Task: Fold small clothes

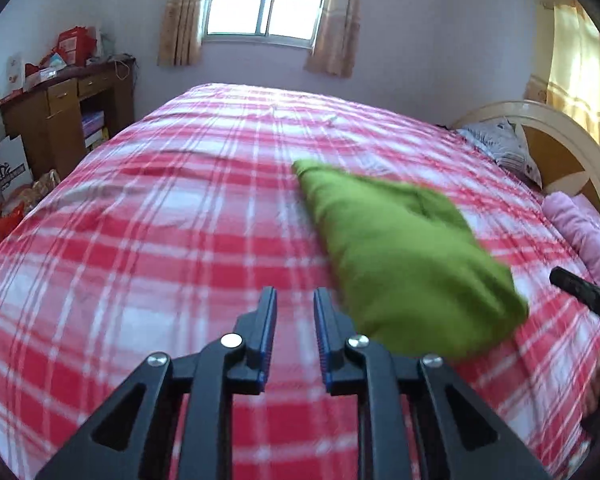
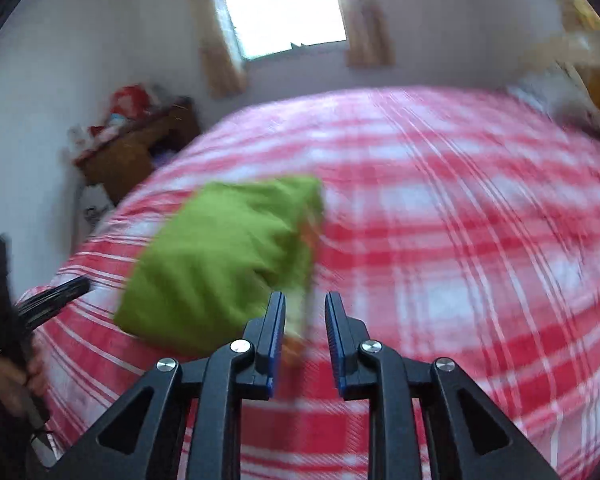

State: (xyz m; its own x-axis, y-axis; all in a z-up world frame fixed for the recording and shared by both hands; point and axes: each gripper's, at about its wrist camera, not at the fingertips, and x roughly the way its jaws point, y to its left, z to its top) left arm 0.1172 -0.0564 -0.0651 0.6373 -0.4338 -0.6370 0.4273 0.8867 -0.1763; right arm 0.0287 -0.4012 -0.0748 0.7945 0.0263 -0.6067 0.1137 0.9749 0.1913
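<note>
A small green garment [image 1: 404, 256] lies folded in a rough triangle on the red-and-white plaid bed [image 1: 160, 216]. My left gripper [image 1: 295, 300] is open and empty, just left of the garment's near edge. In the right wrist view the garment [image 2: 220, 256] lies ahead and to the left, blurred, with an orange edge along its right side. My right gripper [image 2: 305, 304] is open; that near edge lies between its jaws, not gripped. The right gripper's tip [image 1: 580, 288] shows at the right edge of the left wrist view, and the left gripper [image 2: 40, 300] shows at the far left of the right wrist view.
A wooden desk [image 1: 60, 108] with red bags stands left of the bed by the wall. A curved headboard [image 1: 548, 136], a patterned pillow [image 1: 504, 148] and a pink blanket [image 1: 584, 232] are at the right. A curtained window [image 1: 264, 0] is behind the bed.
</note>
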